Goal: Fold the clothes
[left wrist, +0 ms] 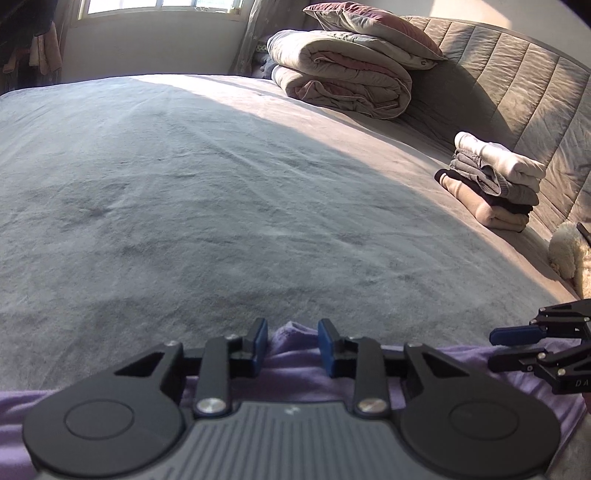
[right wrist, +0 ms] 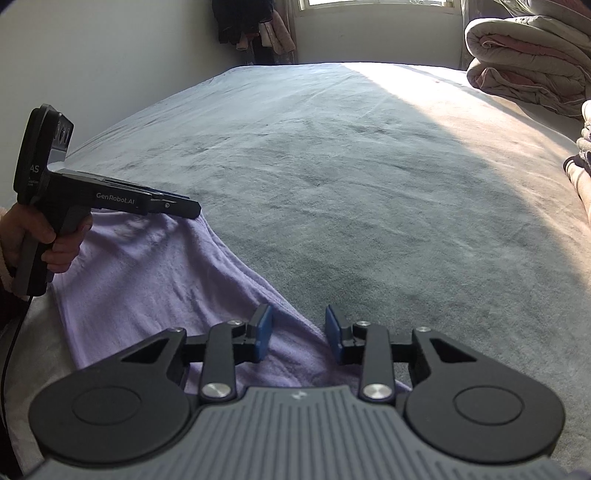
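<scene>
Lilac fabric is lying along the near edge of the bed (left wrist: 184, 177) in your left wrist view: a lavender garment (left wrist: 295, 365) is spreading under your left claw (left wrist: 291, 341), with a small raised fold poking up between the two blue pads. The pads are standing a little apart on either side of that fold and are not pinching it, so this claw is sitting unclenched over the cloth. At the right edge your right claw (left wrist: 517, 345) is reaching in above the same garment. Farther off, a stack of folded clothes (left wrist: 495, 184) is resting against the padded headboard (left wrist: 517, 85), and a rolled duvet (left wrist: 343, 77) with a pillow (left wrist: 373, 26) on top is sitting near the window.

From your right wrist view, the lavender garment (right wrist: 147, 288) is running from the lower middle towards the left, flat on the grey bed cover (right wrist: 369, 166). Your right claw (right wrist: 298, 332) is straddling its edge, pads apart and gripping nothing. On the left, your left hand (right wrist: 40, 236) is holding the other claw's handle, its tip (right wrist: 184, 208) hovering at the garment's far corner; from this side you cannot tell its state.
</scene>
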Available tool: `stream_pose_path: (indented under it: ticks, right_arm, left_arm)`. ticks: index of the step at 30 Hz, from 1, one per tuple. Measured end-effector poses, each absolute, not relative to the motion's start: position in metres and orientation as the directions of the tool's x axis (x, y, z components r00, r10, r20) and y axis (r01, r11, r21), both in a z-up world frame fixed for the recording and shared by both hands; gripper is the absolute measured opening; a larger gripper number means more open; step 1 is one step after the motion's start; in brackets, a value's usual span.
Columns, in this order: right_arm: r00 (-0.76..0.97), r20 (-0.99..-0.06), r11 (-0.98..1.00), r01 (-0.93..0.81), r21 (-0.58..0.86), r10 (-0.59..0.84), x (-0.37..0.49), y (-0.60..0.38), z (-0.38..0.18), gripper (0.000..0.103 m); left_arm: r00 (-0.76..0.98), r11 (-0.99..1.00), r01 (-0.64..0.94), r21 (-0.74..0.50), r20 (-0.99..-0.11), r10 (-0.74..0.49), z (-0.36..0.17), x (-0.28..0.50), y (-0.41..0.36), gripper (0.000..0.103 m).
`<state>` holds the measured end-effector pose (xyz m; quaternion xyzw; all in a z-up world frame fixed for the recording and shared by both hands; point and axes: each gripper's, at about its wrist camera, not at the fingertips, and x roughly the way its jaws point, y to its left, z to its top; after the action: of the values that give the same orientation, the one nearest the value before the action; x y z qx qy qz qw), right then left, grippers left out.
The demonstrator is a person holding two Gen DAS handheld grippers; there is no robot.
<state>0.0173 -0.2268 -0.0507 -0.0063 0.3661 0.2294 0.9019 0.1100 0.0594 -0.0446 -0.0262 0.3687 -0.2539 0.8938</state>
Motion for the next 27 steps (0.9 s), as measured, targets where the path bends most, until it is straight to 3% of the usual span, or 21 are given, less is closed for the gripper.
stream_pose_path:
  ticks: [2, 4, 7, 12, 17, 20, 22, 24, 27]
  right_arm:
    - [0.626, -0.664, 0.895, -0.419, 0.155, 0.408, 0.017, -0.226, -0.051, 0.036]
    - [0.628, -0.664, 0.895, -0.420, 0.151, 0.406, 0.016, -0.226, -0.051, 0.038]
    - [0.631, -0.665, 0.895, -0.424, 0.135, 0.399, 0.015, -0.224, -0.052, 0.038]
    - [0.642, -0.665, 0.896, -0.432, 0.099, 0.383, 0.013, -0.219, -0.054, 0.038]
    - [0.650, -0.661, 0.900, -0.426, 0.093, 0.376, 0.013, -0.217, -0.055, 0.038]
    - [0.656, -0.650, 0.900, -0.423, 0.104, 0.383, 0.013, -0.219, -0.053, 0.038]
    - [0.661, -0.635, 0.899, -0.417, 0.133, 0.401, 0.015, -0.222, -0.050, 0.038]
    - [0.666, -0.617, 0.896, -0.415, 0.159, 0.419, 0.016, -0.223, -0.047, 0.038]
    - [0.674, -0.592, 0.887, -0.430, 0.171, 0.441, 0.017, -0.221, -0.044, 0.024]
  left_arm:
    - [0.600, 0.871, 0.432, -0.235, -0.646, -0.472, -0.046, 0.110, 0.059, 0.029]
    - [0.606, 0.875, 0.427, -0.229, -0.646, -0.465, -0.047, 0.109, 0.057, 0.004]
    - [0.659, 0.891, 0.406, -0.202, -0.612, -0.439, -0.044, 0.102, 0.054, 0.003]
    - [0.794, 0.920, 0.327, -0.216, -0.466, -0.391, -0.042, 0.088, 0.061, 0.003]
    - [0.766, 0.939, 0.282, -0.195, -0.544, -0.343, -0.061, 0.102, 0.053, 0.004]
    - [0.782, 0.950, 0.250, -0.186, -0.540, -0.312, -0.055, 0.100, 0.055, 0.012]
    - [0.794, 0.960, 0.219, -0.175, -0.539, -0.280, -0.049, 0.094, 0.057, 0.025]
    - [0.806, 0.969, 0.189, -0.162, -0.537, -0.247, -0.041, 0.086, 0.058, 0.027]
    - [0.814, 0.962, 0.213, -0.170, -0.514, -0.271, -0.029, 0.070, 0.057, 0.026]
